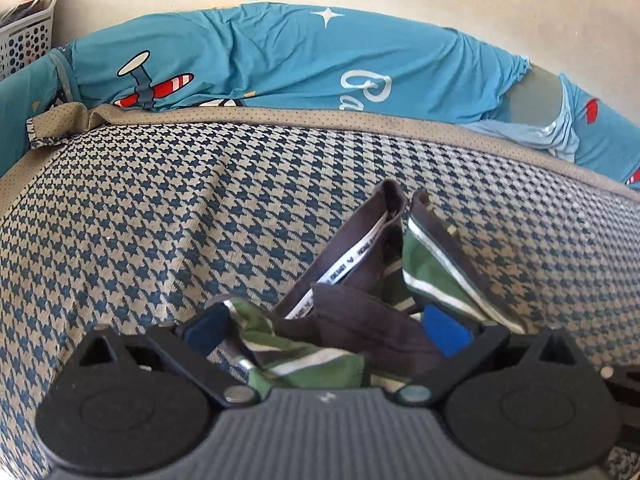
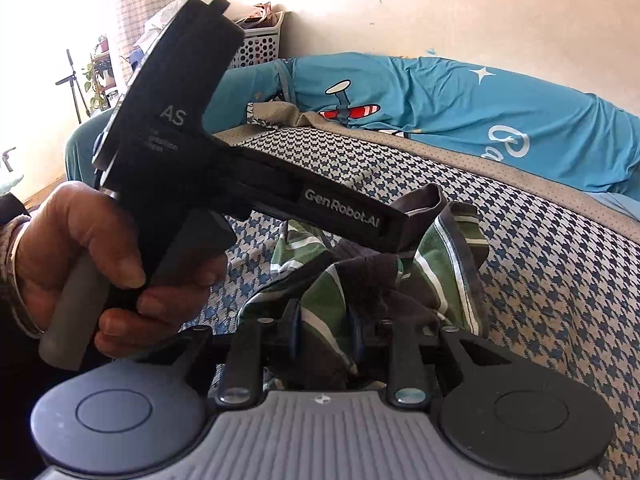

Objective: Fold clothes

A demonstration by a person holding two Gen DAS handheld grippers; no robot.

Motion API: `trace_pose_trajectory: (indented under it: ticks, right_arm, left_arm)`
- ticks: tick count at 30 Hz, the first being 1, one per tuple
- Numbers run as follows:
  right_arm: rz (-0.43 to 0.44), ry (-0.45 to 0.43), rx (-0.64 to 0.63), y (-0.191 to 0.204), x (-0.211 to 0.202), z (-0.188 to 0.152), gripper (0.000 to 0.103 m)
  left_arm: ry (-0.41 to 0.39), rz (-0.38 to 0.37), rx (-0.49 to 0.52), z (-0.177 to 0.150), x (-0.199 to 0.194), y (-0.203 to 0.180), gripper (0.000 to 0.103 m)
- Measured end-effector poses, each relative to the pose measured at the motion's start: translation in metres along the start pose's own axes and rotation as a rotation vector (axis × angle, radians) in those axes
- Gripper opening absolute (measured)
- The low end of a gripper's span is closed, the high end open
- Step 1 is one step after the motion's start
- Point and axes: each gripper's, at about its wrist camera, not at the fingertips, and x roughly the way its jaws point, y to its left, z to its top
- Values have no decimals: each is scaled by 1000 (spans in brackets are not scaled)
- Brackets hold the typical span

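Note:
A small green-and-white striped garment [image 1: 432,268] with dark grey trim and a white neck label lies bunched on the houndstooth bed cover [image 1: 160,220]. In the left wrist view my left gripper [image 1: 326,330] stands wide open; its blue pads [image 1: 444,334] sit far apart with the bunched cloth loose between them. The right wrist view shows my right gripper [image 2: 324,324] shut on a fold of the striped garment [image 2: 440,264], pads close together. There the left gripper [image 2: 394,232], held by a hand [image 2: 80,248], reaches in from the left to the grey collar.
A blue quilt with an aeroplane print [image 1: 280,52] is rolled along the wall behind the bed cover [image 2: 540,260]. A white perforated laundry basket [image 2: 260,44] stands at the far left corner. The cover stretches flat to the left of the garment.

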Motion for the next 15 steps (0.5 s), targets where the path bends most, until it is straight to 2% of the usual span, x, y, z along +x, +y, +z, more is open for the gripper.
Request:
trace_pose_trajectory:
  ticks: [3,10,15]
  right_arm:
    - [11,10,6,-3,-3,1,28]
    - [27,-9,47,-23,-22,6,32]
    - [0,-41,91,-37,-32,9,40]
  left_arm:
    - [31,25,-1,-3,7,2,103]
    - [127,13,-113,-7,19,27,103]
    - [127,38,-72,-10,17,25,103]
